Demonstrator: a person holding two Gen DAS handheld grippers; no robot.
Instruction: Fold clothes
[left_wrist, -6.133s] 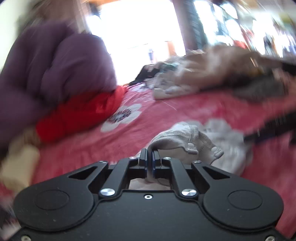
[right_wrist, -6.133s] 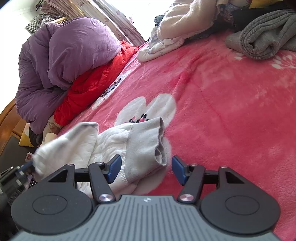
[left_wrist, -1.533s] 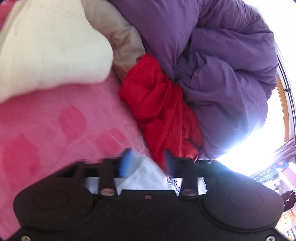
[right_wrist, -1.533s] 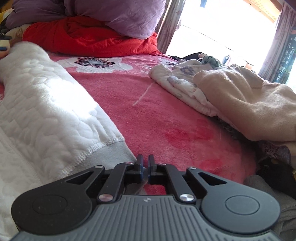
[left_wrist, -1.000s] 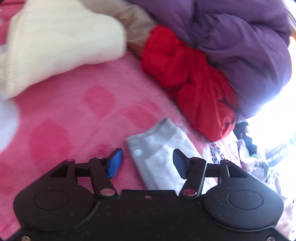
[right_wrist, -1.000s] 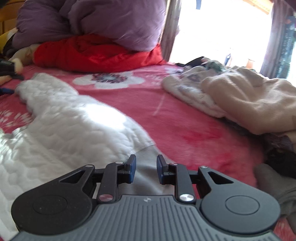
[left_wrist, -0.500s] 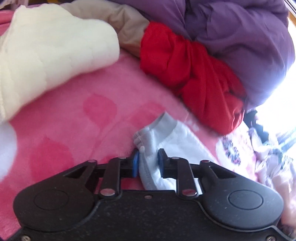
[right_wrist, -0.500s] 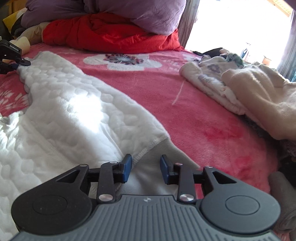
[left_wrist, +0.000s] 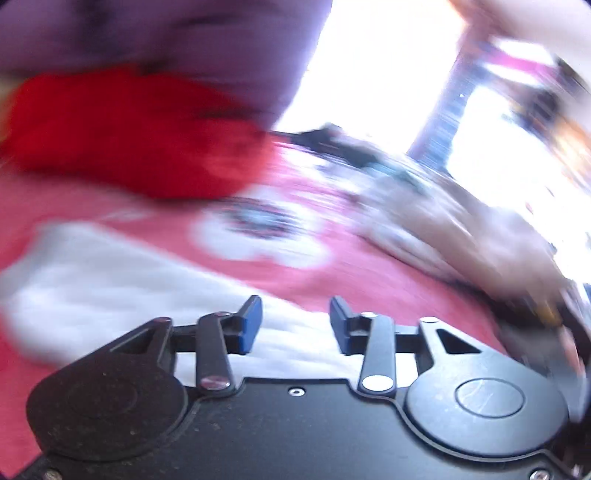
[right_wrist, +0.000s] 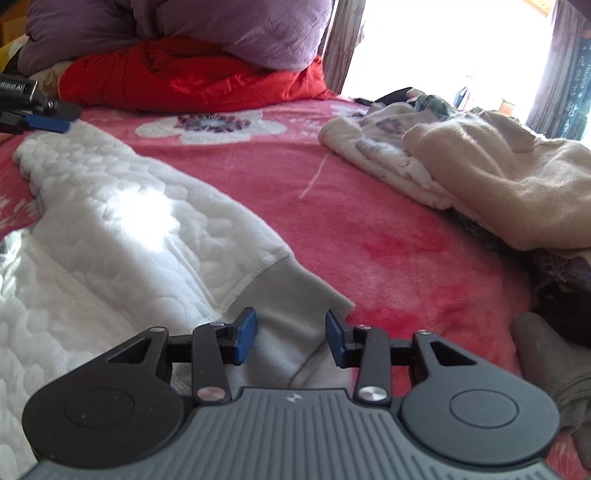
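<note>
Pink fuzzy blanket with white flowers (right_wrist: 369, 206) covers the bed you work on, with bright window light behind.

Your right gripper (right_wrist: 290, 338) has its blue fingers (right_wrist: 243, 336) apart, one on each side of the grey cuff (right_wrist: 288, 295) of the white bumpy fleece top (right_wrist: 122, 229), and they hold nothing. Your left gripper (left_wrist: 295, 321) also has its fingers apart and holds nothing; its view is very blurry, so you can only tell the white top (left_wrist: 110, 288) lies under it. From the right camera, that left gripper (right_wrist: 40, 118) sits at the far end of the top, by the other sleeve.

The top lies spread flat on the blanket, not yet folded.

What could go wrong — I think the soft cuff could slip out if you pinch only its edge, and then the sleeve would flop back. You could also grab the blanket along with it if you dip too low.

Count: one white top, two grippers, one purple puffy quilt (right_wrist: 177, 26), one red quilt (right_wrist: 192, 77) under it, and one pile of cream clothes (right_wrist: 461, 166) on the right — how many pieces, you cannot tell.
</note>
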